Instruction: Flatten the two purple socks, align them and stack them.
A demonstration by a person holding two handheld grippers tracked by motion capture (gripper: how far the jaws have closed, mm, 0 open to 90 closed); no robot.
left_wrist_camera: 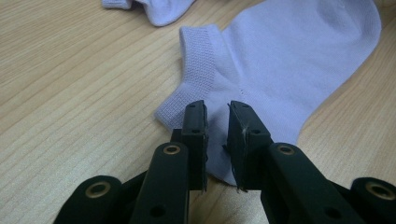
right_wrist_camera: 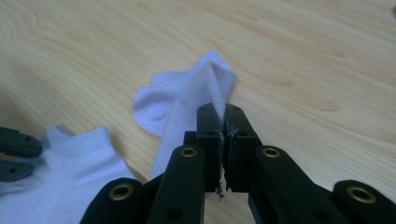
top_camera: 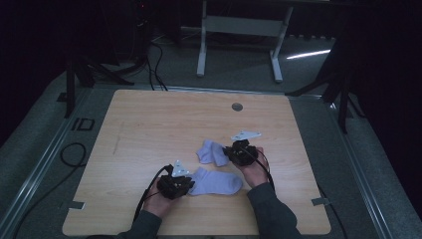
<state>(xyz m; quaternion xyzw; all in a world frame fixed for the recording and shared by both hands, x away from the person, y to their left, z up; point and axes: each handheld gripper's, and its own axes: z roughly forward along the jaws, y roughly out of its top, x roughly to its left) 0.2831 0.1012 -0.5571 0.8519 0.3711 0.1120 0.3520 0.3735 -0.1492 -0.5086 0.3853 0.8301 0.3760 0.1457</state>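
Two pale lilac ankle socks lie on the wooden table (top_camera: 149, 124). The near sock (top_camera: 219, 183) (left_wrist_camera: 280, 60) lies flat, cuff to the left. My left gripper (top_camera: 190, 184) (left_wrist_camera: 217, 112) rests low at its cuff and heel end. Its jaws stand a narrow gap apart with flat fabric showing between them. The far sock (top_camera: 209, 152) (right_wrist_camera: 177, 107) is crumpled. My right gripper (top_camera: 228, 154) (right_wrist_camera: 222, 114) is shut on it, pinching a fold into a raised ridge. The near sock (right_wrist_camera: 70, 177) and the left gripper's fingertips (right_wrist_camera: 16, 154) show at the lower left of the right gripper view.
A round metal grommet (top_camera: 237, 106) sits near the table's far edge. A white frame's legs (top_camera: 201, 55) stand on the floor beyond the table, and a black cable (top_camera: 69, 154) loops on the floor at the left. Bare wood spreads to the left and far side of the socks.
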